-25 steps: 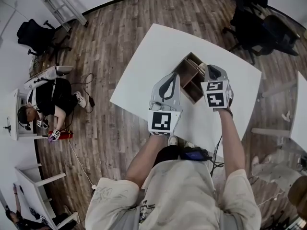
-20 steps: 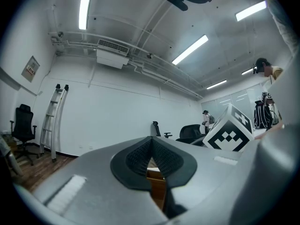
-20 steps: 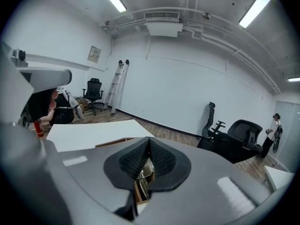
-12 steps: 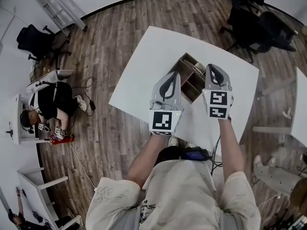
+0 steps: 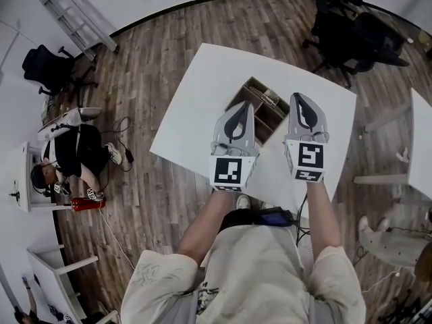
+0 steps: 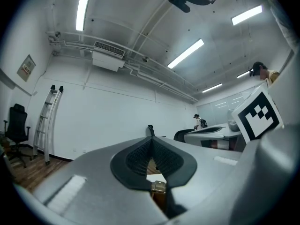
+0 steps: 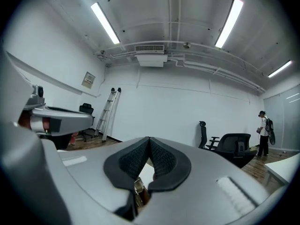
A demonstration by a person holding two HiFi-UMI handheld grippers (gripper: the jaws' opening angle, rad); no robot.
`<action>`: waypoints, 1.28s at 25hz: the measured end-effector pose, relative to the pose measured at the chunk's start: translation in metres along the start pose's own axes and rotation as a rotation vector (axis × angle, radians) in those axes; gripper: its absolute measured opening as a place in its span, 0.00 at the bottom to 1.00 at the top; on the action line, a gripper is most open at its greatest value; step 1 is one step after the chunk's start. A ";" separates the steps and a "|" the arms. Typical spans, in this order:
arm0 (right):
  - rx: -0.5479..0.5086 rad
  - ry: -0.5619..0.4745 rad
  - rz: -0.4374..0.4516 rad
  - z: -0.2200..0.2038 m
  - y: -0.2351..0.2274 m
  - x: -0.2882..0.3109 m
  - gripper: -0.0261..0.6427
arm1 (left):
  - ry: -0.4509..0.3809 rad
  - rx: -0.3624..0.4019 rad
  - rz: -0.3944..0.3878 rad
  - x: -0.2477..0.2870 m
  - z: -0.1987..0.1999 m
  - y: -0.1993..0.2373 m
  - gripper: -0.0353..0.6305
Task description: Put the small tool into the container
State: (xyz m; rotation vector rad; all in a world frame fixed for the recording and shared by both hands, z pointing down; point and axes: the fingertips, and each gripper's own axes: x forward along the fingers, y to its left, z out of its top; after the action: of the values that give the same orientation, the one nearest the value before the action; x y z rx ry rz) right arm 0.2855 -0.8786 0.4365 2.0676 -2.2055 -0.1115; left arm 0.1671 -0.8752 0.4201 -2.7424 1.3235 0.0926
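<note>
A wooden container (image 5: 251,94) with several compartments stands on the white table (image 5: 202,100). A small pale object (image 5: 271,99) lies in its far right compartment; it is too small to identify. My left gripper (image 5: 244,105) is shut and empty, with its tips over the container's near side. My right gripper (image 5: 300,96) is shut and empty just right of the container. In the left gripper view (image 6: 150,138) and the right gripper view (image 7: 149,138) the pads meet at the tips, both pointing level across the room.
Black office chairs (image 5: 347,19) stand beyond the table's far right corner. A person (image 5: 64,150) sits on the wooden floor at the left beside a low white desk (image 5: 27,174). A ladder (image 5: 67,12) leans at the far left. Another white table (image 5: 422,147) is at the right edge.
The right gripper has drawn back toward the person, its marker cube lower in the head view. The left gripper has hardly moved. Both stay shut.
</note>
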 end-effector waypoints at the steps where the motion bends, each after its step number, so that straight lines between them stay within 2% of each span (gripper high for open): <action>1: 0.002 -0.012 -0.004 0.006 -0.004 -0.008 0.05 | -0.005 0.001 -0.003 0.000 0.005 -0.006 0.08; 16: 0.062 -0.147 -0.083 0.060 -0.053 -0.112 0.05 | -0.037 -0.003 -0.055 -0.012 0.049 -0.075 0.08; 23: 0.080 -0.170 -0.097 0.062 -0.055 -0.139 0.05 | -0.047 -0.016 -0.065 -0.021 0.058 -0.086 0.08; 32: 0.097 -0.155 -0.092 0.047 -0.052 -0.145 0.05 | -0.052 -0.004 -0.040 -0.035 0.056 -0.086 0.08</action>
State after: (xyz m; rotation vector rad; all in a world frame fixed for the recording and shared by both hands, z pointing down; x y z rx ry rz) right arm 0.3398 -0.7382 0.3784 2.2855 -2.2437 -0.1829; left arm 0.2120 -0.7883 0.3731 -2.7485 1.2559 0.1632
